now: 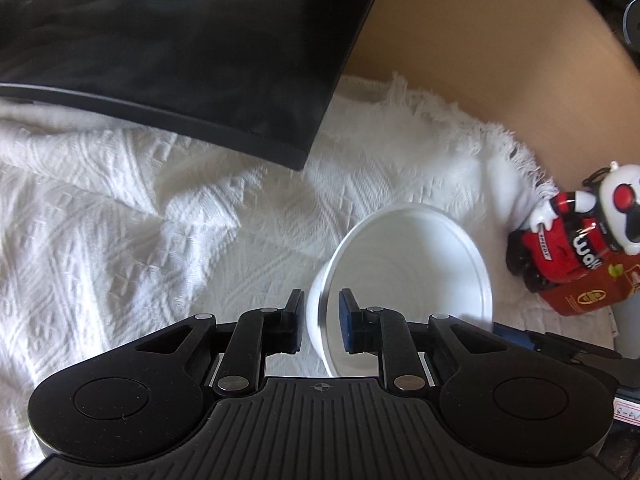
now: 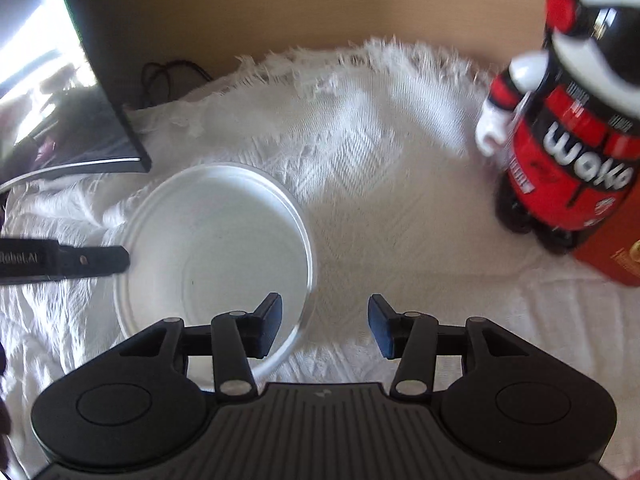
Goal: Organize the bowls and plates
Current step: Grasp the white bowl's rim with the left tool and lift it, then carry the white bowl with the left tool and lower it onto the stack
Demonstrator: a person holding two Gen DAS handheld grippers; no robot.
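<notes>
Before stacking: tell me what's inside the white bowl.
The white bowl looks empty: a bare white interior. The right gripper's finger hides part of the near inside, and the left gripper straddles the rim, one finger inside.

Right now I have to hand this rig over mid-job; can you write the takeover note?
Left tongs: straddling the rim of the white bowl, one pad inside, one outside; firm clamp not confirmed.
Right tongs: open, empty, just right of the bowl.
Bowl: over the white cloth, near the monitor corner; red-and-black toy to its right.
Done: bowl reached.
Left: place it; no plates or other bowls in view.
</notes>
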